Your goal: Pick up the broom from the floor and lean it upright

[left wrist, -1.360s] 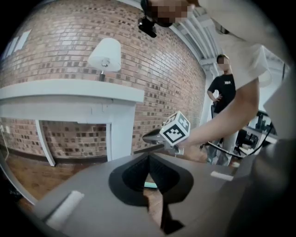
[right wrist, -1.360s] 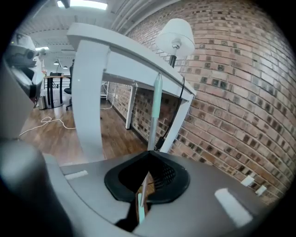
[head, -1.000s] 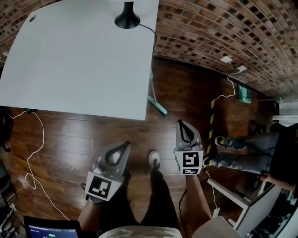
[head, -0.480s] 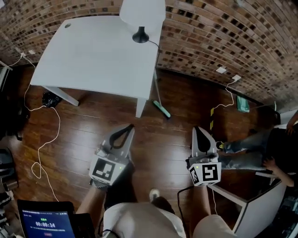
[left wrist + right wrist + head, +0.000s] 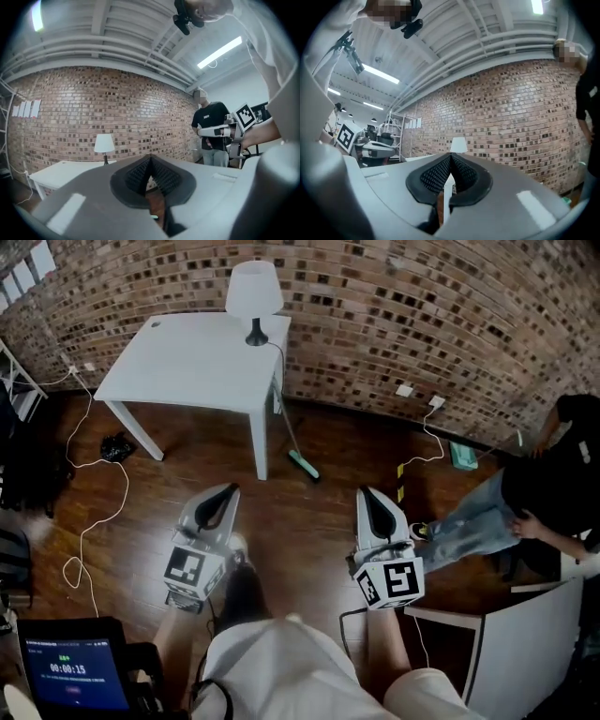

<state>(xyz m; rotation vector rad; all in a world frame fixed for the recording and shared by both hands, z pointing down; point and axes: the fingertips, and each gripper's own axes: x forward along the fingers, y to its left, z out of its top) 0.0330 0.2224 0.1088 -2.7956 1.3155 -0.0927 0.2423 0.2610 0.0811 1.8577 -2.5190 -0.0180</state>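
Note:
The broom stands leaning against the right side of the white table point(image 5: 187, 362). Its teal head point(image 5: 303, 465) rests on the wood floor and its thin handle point(image 5: 287, 427) slants up to the table's edge. My left gripper point(image 5: 228, 489) hangs well short of the broom, shut with nothing in it; in the left gripper view its ribbed pads point(image 5: 138, 176) meet at the tip. My right gripper point(image 5: 366, 491) is level with it, to the right, also shut and empty, and its pads point(image 5: 436, 176) touch in the right gripper view.
A white lamp point(image 5: 255, 296) stands on the table by the brick wall point(image 5: 422, 315). White cables point(image 5: 94, 521) trail over the floor at left. A person point(image 5: 534, 493) sits at right beside a white panel point(image 5: 525, 643). A tablet point(image 5: 73, 673) is at bottom left.
The view has pulled up and back from the table, so the whole table and wall now show. Both grippers came away with it, shut and empty. The broom stays against the table.

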